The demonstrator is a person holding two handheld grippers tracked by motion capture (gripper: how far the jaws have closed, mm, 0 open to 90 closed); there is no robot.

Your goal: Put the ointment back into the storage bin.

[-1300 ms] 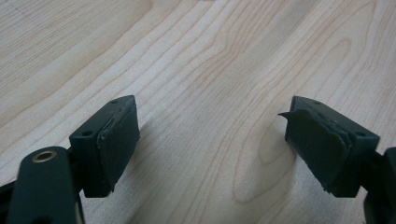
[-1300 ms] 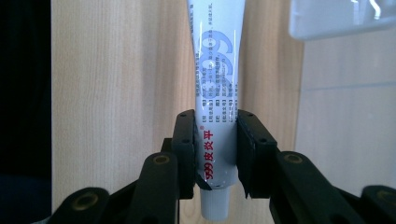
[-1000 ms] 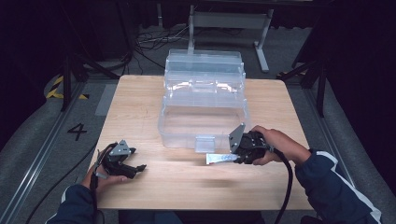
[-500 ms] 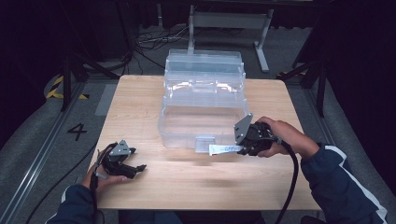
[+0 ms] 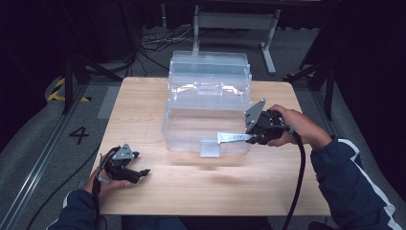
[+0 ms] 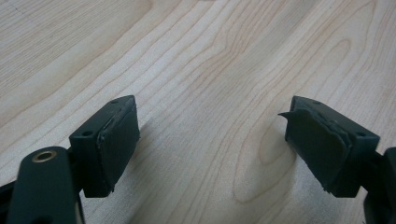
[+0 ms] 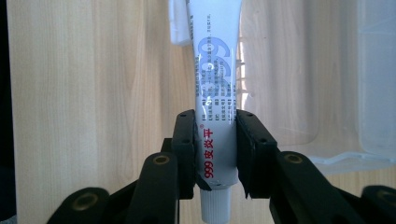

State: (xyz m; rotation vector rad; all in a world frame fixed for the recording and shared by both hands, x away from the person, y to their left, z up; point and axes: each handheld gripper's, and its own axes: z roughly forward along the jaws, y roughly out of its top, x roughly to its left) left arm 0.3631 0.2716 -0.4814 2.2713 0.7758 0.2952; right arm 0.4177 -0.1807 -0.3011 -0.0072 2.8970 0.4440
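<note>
Wooden table (image 5: 143, 120), dark room. Our right gripper (image 5: 249, 138) pinches the ointment tube (image 5: 232, 137) at frame centre, beside the clear box (image 5: 191, 129). Left gripper (image 5: 139, 173) gapes, holding nothing. We'd lift level over the rim.

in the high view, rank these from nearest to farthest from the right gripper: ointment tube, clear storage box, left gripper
1. ointment tube: clamped in the right gripper, sticking out to its left.
2. clear storage box: just beside it, at table centre.
3. left gripper: far across, near the table's front left corner.
</note>
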